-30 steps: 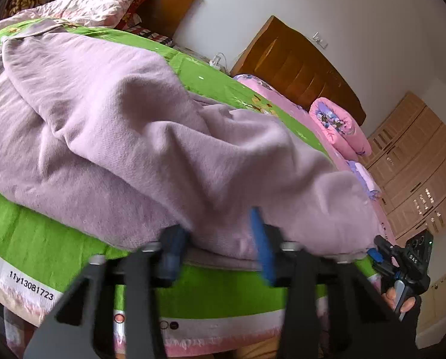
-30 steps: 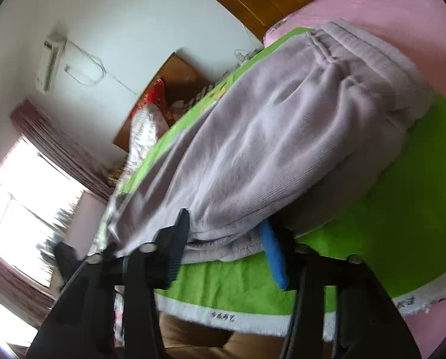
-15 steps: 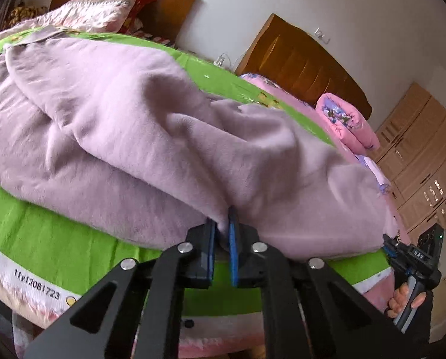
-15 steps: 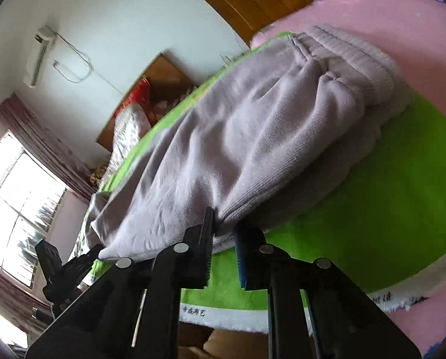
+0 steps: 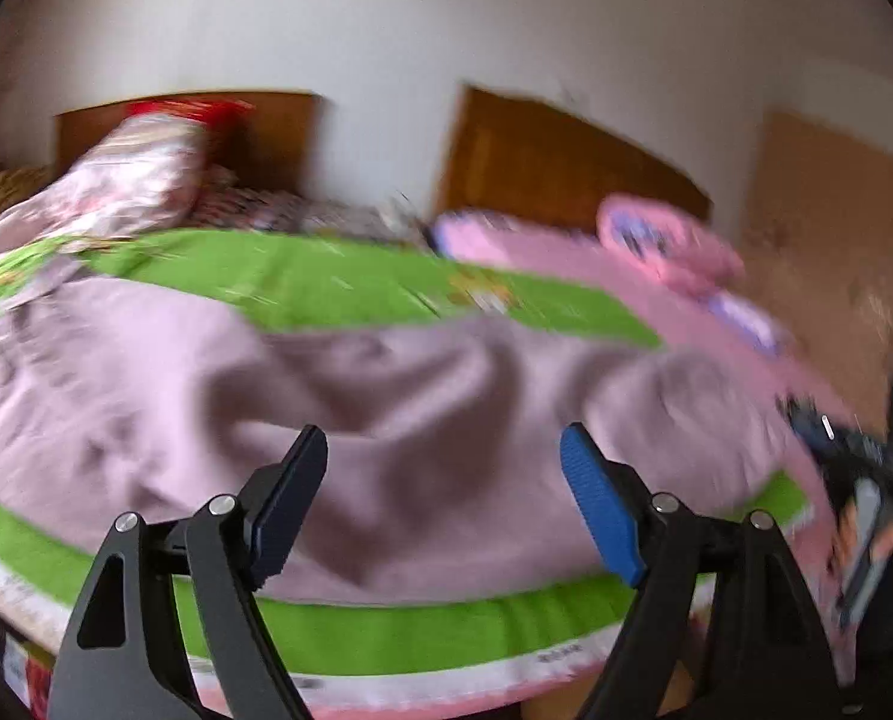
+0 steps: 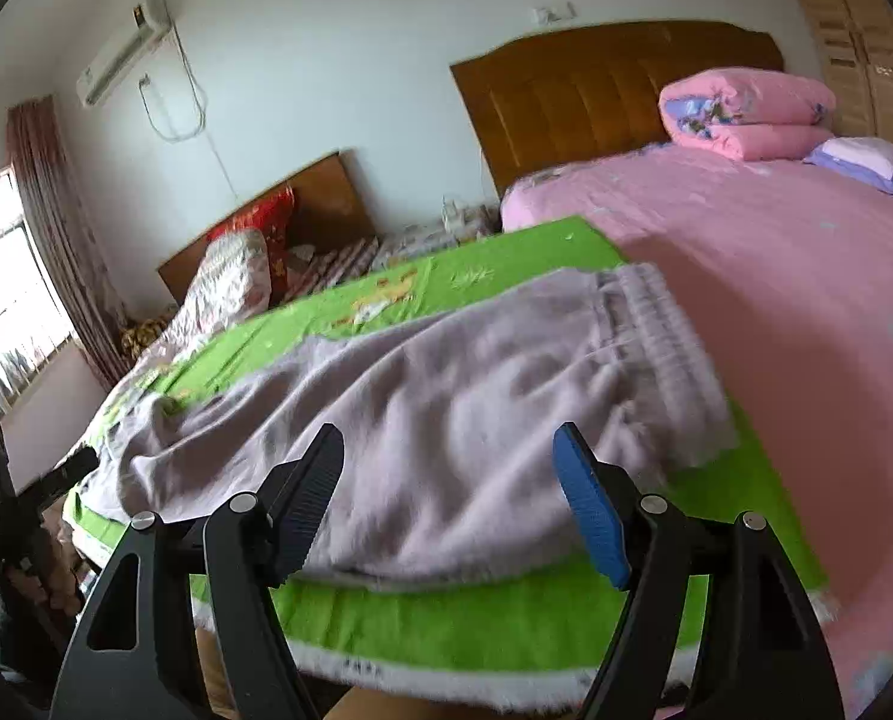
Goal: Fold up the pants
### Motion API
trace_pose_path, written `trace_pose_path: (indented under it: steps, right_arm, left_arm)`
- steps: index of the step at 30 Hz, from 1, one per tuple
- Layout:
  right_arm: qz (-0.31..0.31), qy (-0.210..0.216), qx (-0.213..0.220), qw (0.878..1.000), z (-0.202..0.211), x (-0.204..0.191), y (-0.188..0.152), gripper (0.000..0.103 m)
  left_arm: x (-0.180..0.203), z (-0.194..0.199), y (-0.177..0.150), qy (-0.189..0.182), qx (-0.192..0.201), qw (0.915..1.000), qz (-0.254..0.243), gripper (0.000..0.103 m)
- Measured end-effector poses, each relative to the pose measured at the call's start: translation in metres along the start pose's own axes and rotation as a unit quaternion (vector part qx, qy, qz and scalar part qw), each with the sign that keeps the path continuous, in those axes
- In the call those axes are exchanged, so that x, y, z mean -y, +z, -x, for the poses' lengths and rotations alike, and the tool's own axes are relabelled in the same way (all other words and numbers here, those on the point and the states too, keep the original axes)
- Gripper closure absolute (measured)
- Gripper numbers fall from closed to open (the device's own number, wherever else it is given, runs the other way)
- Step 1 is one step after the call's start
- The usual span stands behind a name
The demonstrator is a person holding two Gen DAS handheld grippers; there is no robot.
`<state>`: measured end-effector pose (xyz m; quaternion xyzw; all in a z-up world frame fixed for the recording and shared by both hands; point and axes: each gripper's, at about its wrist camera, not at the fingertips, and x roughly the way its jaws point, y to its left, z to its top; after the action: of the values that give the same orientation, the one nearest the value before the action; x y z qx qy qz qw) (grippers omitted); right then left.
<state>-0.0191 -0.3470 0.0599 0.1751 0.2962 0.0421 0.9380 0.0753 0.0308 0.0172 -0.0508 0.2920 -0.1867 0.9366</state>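
Observation:
Lilac fleece pants (image 6: 446, 414) lie along a green blanket (image 6: 506, 618) on the bed, with the ribbed waistband (image 6: 656, 324) at the right end. The right wrist view shows my right gripper (image 6: 449, 504) open and empty, raised just in front of the pants' near edge. In the blurred left wrist view the pants (image 5: 266, 396) spread rumpled across the blanket (image 5: 386, 630). My left gripper (image 5: 443, 504) is open and empty above their near edge. The right gripper (image 5: 854, 462) shows at that view's right edge, and the left gripper (image 6: 2, 516) at the right wrist view's left edge.
A pink sheet (image 6: 806, 276) covers the bed to the right, with a folded pink quilt (image 6: 746, 114) and a lilac pillow (image 6: 866, 162) by the wooden headboard (image 6: 596, 90). A second bed with a floral pillow (image 6: 230, 282) stands at the back left. Wardrobes (image 5: 836, 210) line the right wall.
Both grippers were shut on the pants' near edge half a second ago. Both have let go, opened wide and lifted back. The pants now lie flatter on the blanket.

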Motion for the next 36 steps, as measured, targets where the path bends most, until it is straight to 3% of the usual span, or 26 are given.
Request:
trace_pose_path:
  steps: [4,5,8,11,14,15,18,20,23,27,29,31,33,36]
  right_arm:
    - [-0.020,-0.031,-0.067,0.997,-0.050,0.014,-0.018,0.032]
    - [-0.013,-0.029,-0.060,0.998,-0.052,0.015,-0.023,0.032]
    - [0.005,-0.037,-0.062,0.997,-0.048,0.011,-0.021,0.033]
    - [0.010,-0.029,-0.038,0.999,-0.028,-0.003,-0.001,0.033]
    - [0.081,0.010,0.006,0.997,-0.015,-0.039,0.025,0.029]
    - [0.114,0.028,0.009,0.993,-0.019,-0.053,0.033,0.021]
    - [0.222,0.074,0.001,0.972,-0.055,-0.106,0.053,0.016]
    - [0.296,0.090,-0.032,0.950,-0.098,-0.145,0.064,0.016]
    - [0.345,0.135,-0.084,0.925,-0.157,-0.187,0.077,0.027]
    - [0.384,0.170,-0.144,0.896,-0.227,-0.226,0.090,0.049]
    - [0.401,0.180,-0.166,0.883,-0.253,-0.238,0.091,0.053]
    - [0.431,0.207,-0.189,0.858,-0.275,-0.248,0.086,0.053]
    - [0.466,0.244,-0.221,0.821,-0.294,-0.259,0.076,0.053]
    - [0.498,0.269,-0.239,0.789,-0.305,-0.271,0.057,0.056]
  left_arm:
    - [0.011,-0.053,-0.024,0.006,-0.081,0.9963,-0.028,0.023]
    - [0.003,-0.062,-0.030,0.010,-0.102,0.9945,-0.019,0.023]
    - [-0.006,-0.063,-0.034,0.000,-0.096,0.9952,-0.021,0.022]
    - [-0.027,-0.030,-0.018,-0.026,-0.039,0.9987,0.020,0.020]
    - [-0.058,-0.001,-0.006,-0.018,0.009,0.9984,0.052,0.010]
    - [-0.079,0.005,-0.002,-0.008,0.015,0.9968,0.077,0.009]
    - [-0.140,0.014,-0.001,0.019,0.012,0.9855,0.168,0.010]
    - [-0.169,0.016,-0.003,0.018,0.008,0.9763,0.216,0.010]
    - [-0.189,0.011,-0.007,0.025,0.000,0.9684,0.248,0.011]
    - [-0.175,-0.006,0.029,0.043,-0.013,0.9829,0.179,0.011]
    - [-0.163,-0.016,0.061,0.043,-0.021,0.9914,0.122,0.011]
    - [-0.154,-0.038,0.093,0.027,-0.045,0.9958,0.076,0.011]
    - [-0.147,-0.063,0.116,0.020,-0.074,0.9961,0.044,0.011]
    - [-0.140,-0.079,0.131,0.043,-0.073,0.9961,0.023,0.011]
